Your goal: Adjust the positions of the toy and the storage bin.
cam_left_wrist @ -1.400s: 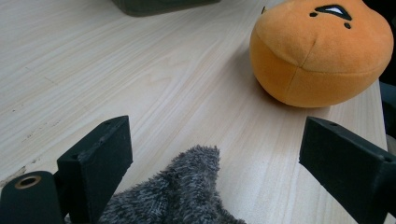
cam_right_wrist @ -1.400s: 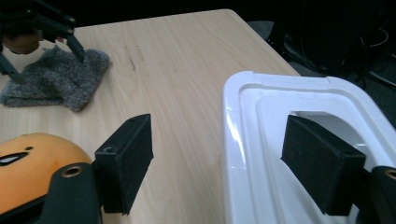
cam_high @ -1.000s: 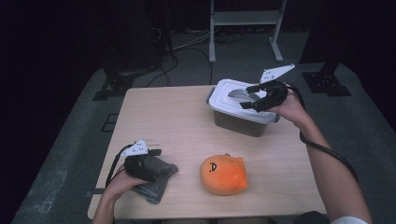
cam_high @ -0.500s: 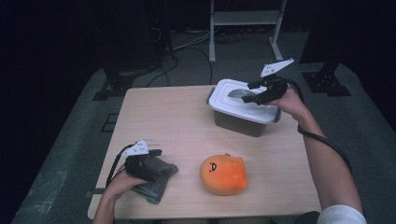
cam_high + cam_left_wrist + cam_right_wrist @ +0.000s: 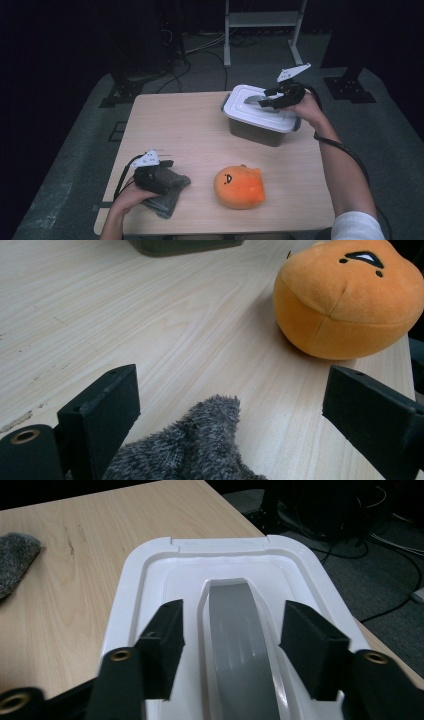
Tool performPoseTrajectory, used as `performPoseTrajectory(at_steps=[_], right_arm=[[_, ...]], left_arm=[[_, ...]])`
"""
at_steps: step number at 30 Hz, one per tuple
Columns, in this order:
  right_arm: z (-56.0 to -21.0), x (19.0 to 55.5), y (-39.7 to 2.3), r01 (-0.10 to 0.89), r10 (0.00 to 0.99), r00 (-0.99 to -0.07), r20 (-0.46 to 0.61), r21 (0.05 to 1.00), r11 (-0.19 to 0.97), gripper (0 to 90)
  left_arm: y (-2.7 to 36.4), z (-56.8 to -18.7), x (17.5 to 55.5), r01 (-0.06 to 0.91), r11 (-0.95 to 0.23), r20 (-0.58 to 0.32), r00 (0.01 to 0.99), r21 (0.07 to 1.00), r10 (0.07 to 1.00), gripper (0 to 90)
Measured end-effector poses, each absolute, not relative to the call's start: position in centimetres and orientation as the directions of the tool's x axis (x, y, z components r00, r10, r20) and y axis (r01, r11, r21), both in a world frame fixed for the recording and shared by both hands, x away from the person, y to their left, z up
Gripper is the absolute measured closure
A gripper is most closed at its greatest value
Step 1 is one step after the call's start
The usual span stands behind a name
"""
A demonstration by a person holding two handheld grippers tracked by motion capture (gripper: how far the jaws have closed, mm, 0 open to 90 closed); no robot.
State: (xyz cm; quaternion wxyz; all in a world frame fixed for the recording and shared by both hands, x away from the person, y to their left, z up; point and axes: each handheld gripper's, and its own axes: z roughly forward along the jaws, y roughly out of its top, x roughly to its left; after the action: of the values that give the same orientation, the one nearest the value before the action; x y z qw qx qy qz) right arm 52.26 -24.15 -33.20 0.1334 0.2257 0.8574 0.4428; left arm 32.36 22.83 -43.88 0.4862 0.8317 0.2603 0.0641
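**Two grippers, one lidded box**

Two hand-held grippers work over a pale wooden table (image 5: 200, 135) with fine grain, set on grey carpet in a dark room; a white metal stand (image 5: 262, 20) and black cables lie on the floor beyond it.

Right gripper (image 5: 267, 97) hangs over the box (image 5: 260, 131) — a dark tub under a glossy white plastic lid (image 5: 150, 575) with rounded corners and a raised rim. A grey, smooth, arched handle (image 5: 235, 625) runs down the middle of that lid, and in the right gripper view it lies between the two black jaws, one on each side. The jaws have just been closing and now stand half-wide; their pads sit close beside the handle, with a little gap showing on each side.

Left gripper (image 5: 162, 175) rests at the near corner on a grey cloth (image 5: 200, 450), fuzzy and crumpled. Its jaws are spread wide, the cloth bunched low between them without either pad pressing it.

Just past that gripper's right jaw sits an orange plush (image 5: 345, 300) — round, soft, seamed, with a small stitched face. It lies well apart from the box.
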Motion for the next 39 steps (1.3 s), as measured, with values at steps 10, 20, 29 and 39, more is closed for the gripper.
performPoseTrajectory(at_steps=[10,20,29,39], right_arm=[[-33.8,52.6,-23.5,0.259,0.496,-0.867,-0.039,0.815,0.518,59.6],[-33.8,52.3,-23.6,0.258,0.462,-0.887,-0.008,0.821,0.509,65.5],[-33.7,51.1,-22.2,0.211,0.390,-0.920,-0.020,0.815,0.540,65.6],[-33.6,49.8,-20.3,0.159,0.300,-0.954,-0.021,0.811,0.563,65.7]], left_arm=[[22.9,-43.9,32.3,0.376,-0.383,-0.158,0.856,0.844,0.492,7.5],[23.2,-43.8,32.3,0.379,-0.378,-0.157,0.851,0.845,0.502,7.5],[23.0,-43.8,32.2,0.376,-0.386,-0.152,0.853,0.843,0.499,7.5],[22.9,-43.9,32.1,0.378,-0.388,-0.155,0.854,0.840,0.496,7.5]])
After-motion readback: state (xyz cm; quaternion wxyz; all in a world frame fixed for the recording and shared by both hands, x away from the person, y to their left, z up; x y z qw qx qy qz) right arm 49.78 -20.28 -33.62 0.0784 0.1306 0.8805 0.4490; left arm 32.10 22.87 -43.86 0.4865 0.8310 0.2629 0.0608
